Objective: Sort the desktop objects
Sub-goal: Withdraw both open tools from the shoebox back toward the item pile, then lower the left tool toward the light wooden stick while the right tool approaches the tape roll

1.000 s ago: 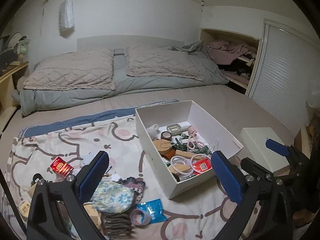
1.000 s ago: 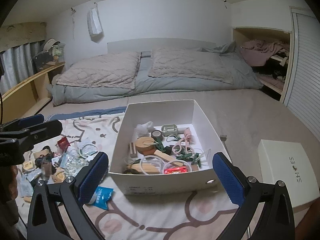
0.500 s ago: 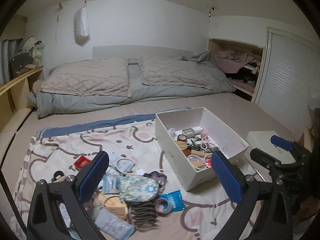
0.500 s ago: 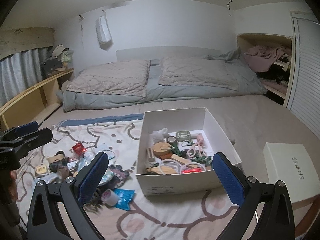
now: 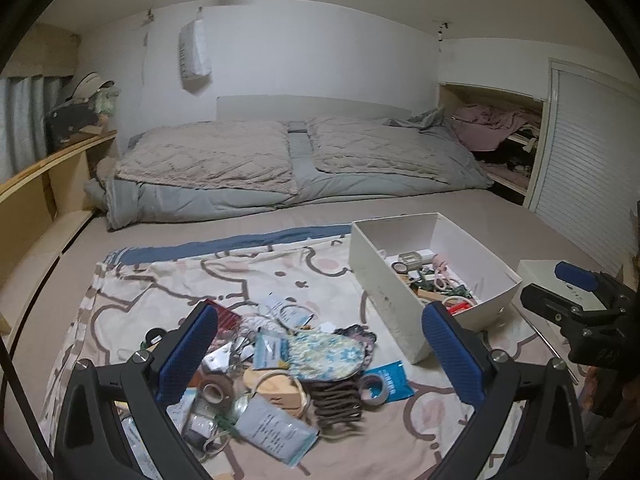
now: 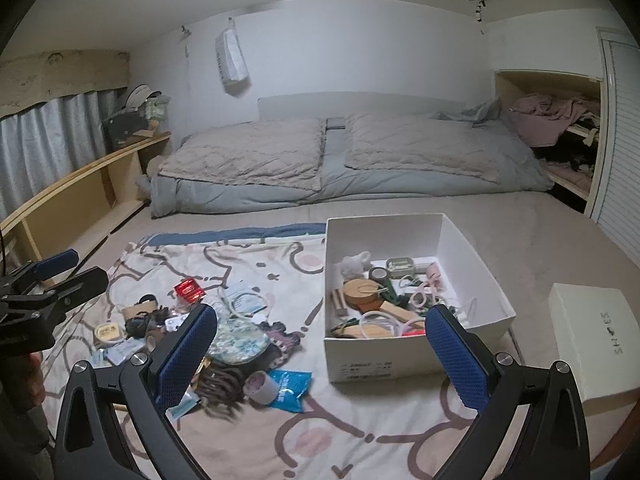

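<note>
A pile of small objects lies on a patterned blanket; it also shows in the right wrist view. It holds a floral pouch, a blue packet, tape rolls and a red box. A white open box, also in the right wrist view, holds several sorted items. My left gripper is open and empty above the pile. My right gripper is open and empty, between the pile and the box.
A white shoebox lid lies right of the open box. The bed's quilts lie behind. A wooden shelf runs along the left wall. A slatted door is at right.
Both grippers have pulled back and swung left. The pile now sits central in the left wrist view and the white box has shifted right. Both stay open.
</note>
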Tool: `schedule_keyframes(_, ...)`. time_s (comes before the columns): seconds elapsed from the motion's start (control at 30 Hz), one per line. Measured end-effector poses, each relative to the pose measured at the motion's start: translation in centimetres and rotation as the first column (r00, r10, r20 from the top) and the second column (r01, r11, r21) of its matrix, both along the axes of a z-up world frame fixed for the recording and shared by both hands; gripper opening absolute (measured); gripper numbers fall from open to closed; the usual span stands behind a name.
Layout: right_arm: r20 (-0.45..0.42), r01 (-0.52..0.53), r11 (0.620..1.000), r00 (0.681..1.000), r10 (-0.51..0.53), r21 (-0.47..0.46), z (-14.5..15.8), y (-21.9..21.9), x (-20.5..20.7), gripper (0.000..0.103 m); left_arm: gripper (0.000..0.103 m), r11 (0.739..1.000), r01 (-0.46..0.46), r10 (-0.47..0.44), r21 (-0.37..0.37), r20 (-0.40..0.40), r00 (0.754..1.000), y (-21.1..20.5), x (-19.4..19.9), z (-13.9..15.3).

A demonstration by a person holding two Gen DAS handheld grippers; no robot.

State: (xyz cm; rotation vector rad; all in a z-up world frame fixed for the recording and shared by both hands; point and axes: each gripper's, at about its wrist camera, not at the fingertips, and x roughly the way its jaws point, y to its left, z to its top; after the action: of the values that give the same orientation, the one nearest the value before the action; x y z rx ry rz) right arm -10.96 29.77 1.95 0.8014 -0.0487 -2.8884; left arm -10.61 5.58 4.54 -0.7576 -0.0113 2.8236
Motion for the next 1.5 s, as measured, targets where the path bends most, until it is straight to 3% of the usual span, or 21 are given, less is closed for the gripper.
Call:
schedule_keyframes(0.67,-0.006,-0.045,0.999,0.999,0.045,0.005,-1.5,-3.8,1.4,0.103,0.103,0.994,-0.113,0.112,-0.014,-0.033,0.993,-5.3,3.1,-2.3)
schedule_keyframes(0.97,-0.011,-0.034,0.999,0.999,0.034,-0.001,-2.1,-4.9,2.2,0.103,0.103,0.993,-0.122,0.122,0.000,-0.059,0.991,-6.9,4.3,-2.3)
schedule_keyframes(1.5,0.005,-0.030,1.000,1.000,0.030,-0.007,-2.8,-5.8,2.2,0.103,0.103,0.978,-0.206,0.207,0.034,-0.028,0.978,-9.3,4.3,-4.0)
